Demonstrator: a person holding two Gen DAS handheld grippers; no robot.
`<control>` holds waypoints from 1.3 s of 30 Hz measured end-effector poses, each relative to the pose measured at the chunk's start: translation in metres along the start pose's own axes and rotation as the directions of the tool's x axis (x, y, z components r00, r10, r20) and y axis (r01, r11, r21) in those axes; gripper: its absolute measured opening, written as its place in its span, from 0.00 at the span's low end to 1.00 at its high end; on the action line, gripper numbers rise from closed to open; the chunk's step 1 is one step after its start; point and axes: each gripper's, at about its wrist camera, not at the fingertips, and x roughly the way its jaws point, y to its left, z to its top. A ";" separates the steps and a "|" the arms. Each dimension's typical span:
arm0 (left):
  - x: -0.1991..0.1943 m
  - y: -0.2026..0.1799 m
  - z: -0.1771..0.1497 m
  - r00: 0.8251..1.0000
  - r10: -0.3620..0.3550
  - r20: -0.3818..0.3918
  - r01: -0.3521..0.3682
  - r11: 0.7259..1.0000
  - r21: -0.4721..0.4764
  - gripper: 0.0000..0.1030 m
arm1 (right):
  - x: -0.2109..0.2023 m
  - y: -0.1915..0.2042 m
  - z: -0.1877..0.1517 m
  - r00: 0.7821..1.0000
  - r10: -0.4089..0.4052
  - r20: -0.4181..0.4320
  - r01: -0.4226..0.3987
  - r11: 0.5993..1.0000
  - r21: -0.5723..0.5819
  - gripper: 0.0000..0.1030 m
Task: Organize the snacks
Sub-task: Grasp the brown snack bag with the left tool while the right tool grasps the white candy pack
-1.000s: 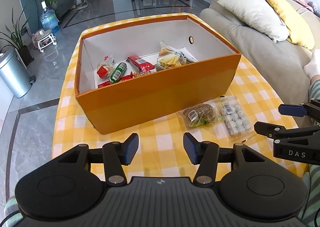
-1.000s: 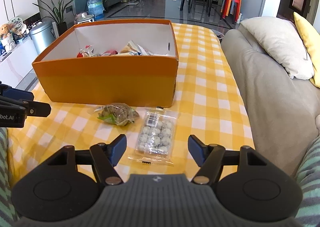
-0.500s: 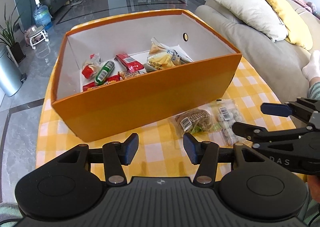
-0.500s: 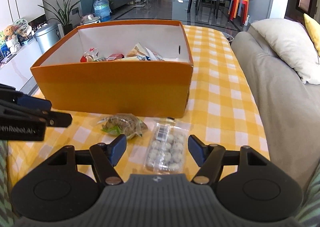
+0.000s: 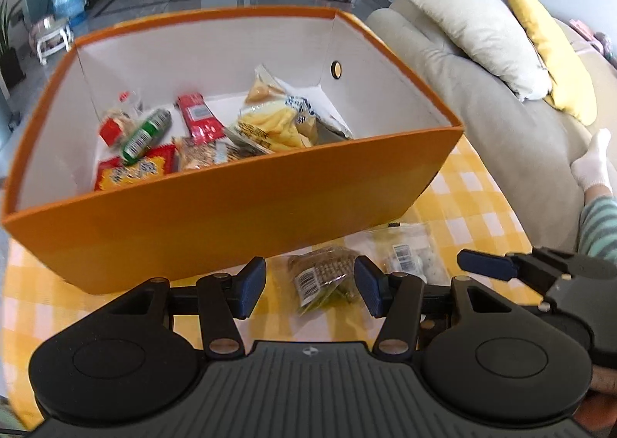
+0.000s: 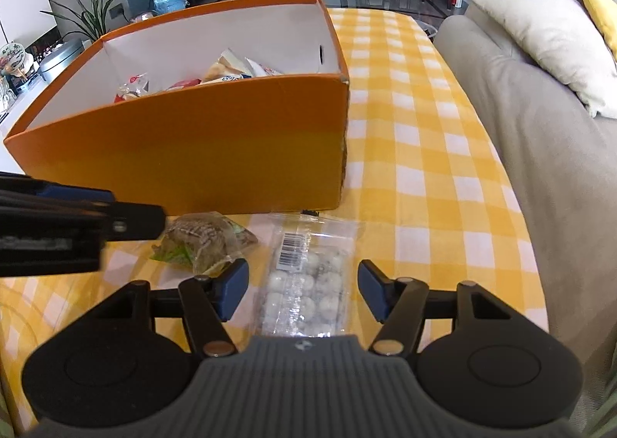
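An orange box (image 5: 231, 214) with a white inside holds several snack packets (image 5: 277, 125); it also shows in the right wrist view (image 6: 216, 156). Two packets lie on the checked cloth in front of it: a brown-green snack bag (image 5: 326, 278) (image 6: 204, 241) and a clear pack of white balls (image 6: 304, 279) (image 5: 410, 256). My left gripper (image 5: 310, 289) is open, with the brown-green bag between its fingers. My right gripper (image 6: 302, 293) is open, its fingers either side of the white-ball pack. Neither grips anything.
A yellow-and-white checked tablecloth (image 6: 416, 152) covers the table. A grey sofa (image 6: 540, 129) with a cream pillow (image 5: 482, 36) and a yellow pillow stands along the right. Each gripper shows at the edge of the other's view.
Both grippers have moved forward and down toward the two packets by the box. The left one now straddles the brown-green bag, the right one the white-ball pack. Both stayed open.
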 end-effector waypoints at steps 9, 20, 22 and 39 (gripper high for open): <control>0.025 0.014 0.001 0.998 -0.027 -0.054 0.022 0.994 -0.104 0.68 | 0.016 -0.005 0.000 0.999 0.010 -0.034 -0.009 1.000 0.029 0.59; 0.034 0.030 -0.014 0.976 -0.160 -0.148 0.124 0.966 -0.227 0.71 | 0.025 -0.005 -0.005 0.998 0.017 -0.053 -0.016 1.000 0.007 0.56; 0.034 0.024 -0.013 0.977 -0.156 -0.143 0.127 0.972 -0.196 0.63 | 0.024 -0.003 -0.006 0.999 0.013 -0.046 -0.013 1.000 -0.016 0.56; 0.038 -0.010 -0.014 0.992 -0.027 -0.120 0.026 1.000 -0.016 0.46 | 0.025 0.003 -0.011 0.999 -0.008 -0.047 0.004 0.997 -0.075 0.56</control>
